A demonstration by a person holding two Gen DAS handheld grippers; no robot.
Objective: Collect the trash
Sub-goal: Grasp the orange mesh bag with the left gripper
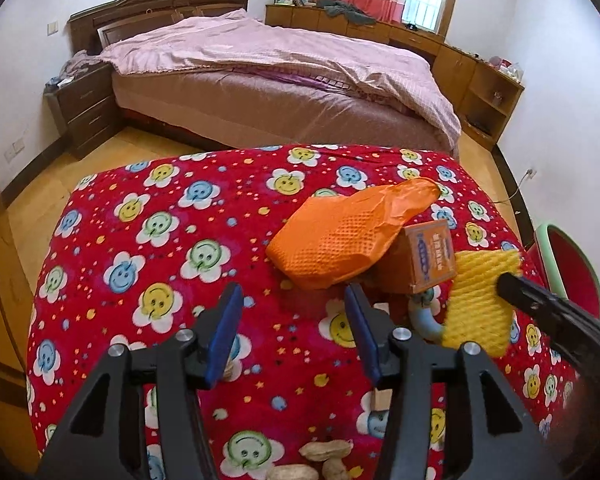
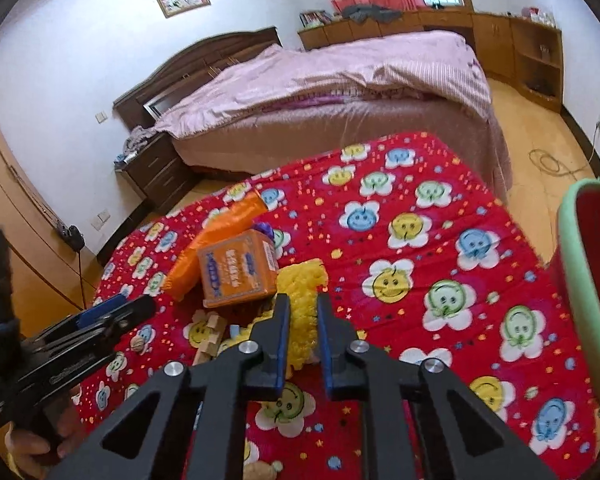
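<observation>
Trash lies on a table under a red smiley-flower cloth (image 1: pixel 148 240). An orange plastic bag (image 1: pixel 340 236) leans on an orange carton (image 1: pixel 428 256); both also show in the right wrist view, the bag (image 2: pixel 216 240) and the carton (image 2: pixel 238 272). My right gripper (image 2: pixel 303 312) is shut on a yellow foam fruit net (image 2: pixel 302 284), which shows at the right of the left wrist view (image 1: pixel 480 300). My left gripper (image 1: pixel 294 300) is open and empty, just in front of the bag. Peanut shells (image 1: pixel 324 460) lie under it.
A bin with a red liner and green rim (image 2: pixel 580 280) stands at the table's right edge; it also shows in the left wrist view (image 1: pixel 568 264). A light-blue ring (image 1: pixel 424 320) and wood scraps (image 2: pixel 210 336) lie near the carton. A bed (image 1: pixel 280 80) and a nightstand (image 1: pixel 84 108) stand behind.
</observation>
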